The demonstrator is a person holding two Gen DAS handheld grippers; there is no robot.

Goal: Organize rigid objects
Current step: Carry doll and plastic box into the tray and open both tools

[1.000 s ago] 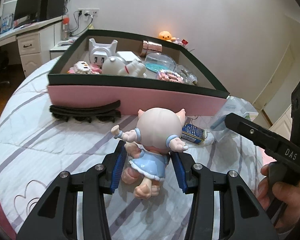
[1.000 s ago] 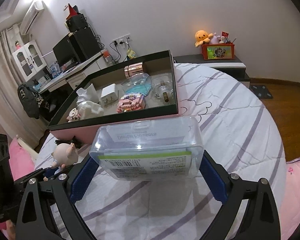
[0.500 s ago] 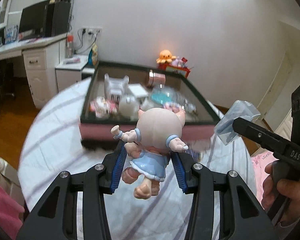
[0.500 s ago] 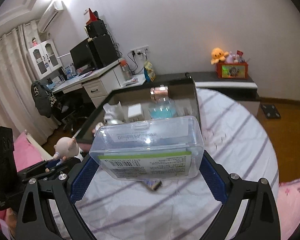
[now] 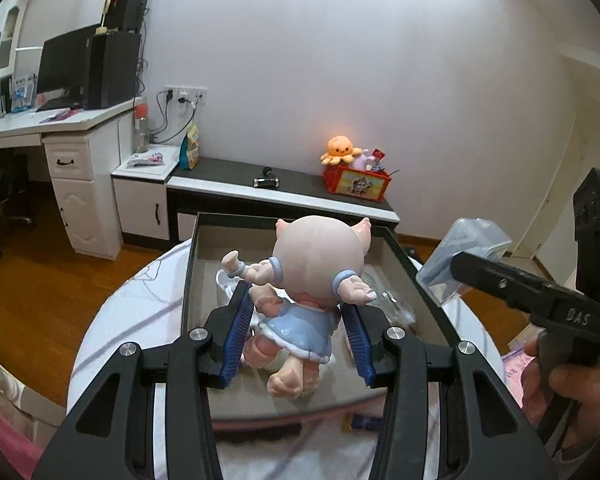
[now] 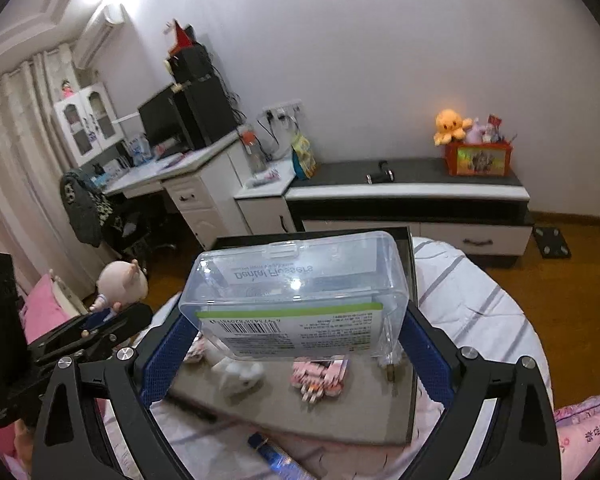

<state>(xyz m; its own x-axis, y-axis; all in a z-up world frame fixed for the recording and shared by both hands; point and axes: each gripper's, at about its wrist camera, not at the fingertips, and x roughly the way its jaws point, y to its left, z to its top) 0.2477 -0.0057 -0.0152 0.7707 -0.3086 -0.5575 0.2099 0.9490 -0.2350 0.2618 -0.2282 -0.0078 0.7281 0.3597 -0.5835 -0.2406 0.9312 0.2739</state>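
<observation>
my left gripper (image 5: 298, 342) pinches a pig doll (image 5: 304, 280) by its blue dress between both blue pads, its back to me, held in the air above the open tray (image 5: 420, 280). my right gripper (image 6: 296, 340) clamps a clear plastic box (image 6: 296, 292) by its 2 short ends, also above the tray. the box lid reads "dental flossers", upside down from where i look; a green stripe and a barcode run along its near side, with small print i cannot read. the side of my right gripper carries the letters "das" in the left view. inside the tray lie a white figure (image 6: 238, 374) and a pink block toy (image 6: 320, 376), both blurred. the tray sits on a white bedcover with purple stripes (image 6: 480, 300). beyond are a wooden floor, a low black-topped cabinet (image 6: 412, 184) with an orange octopus plush (image 6: 450, 124) on a red box, and a white desk (image 6: 180, 172) with a monitor.
</observation>
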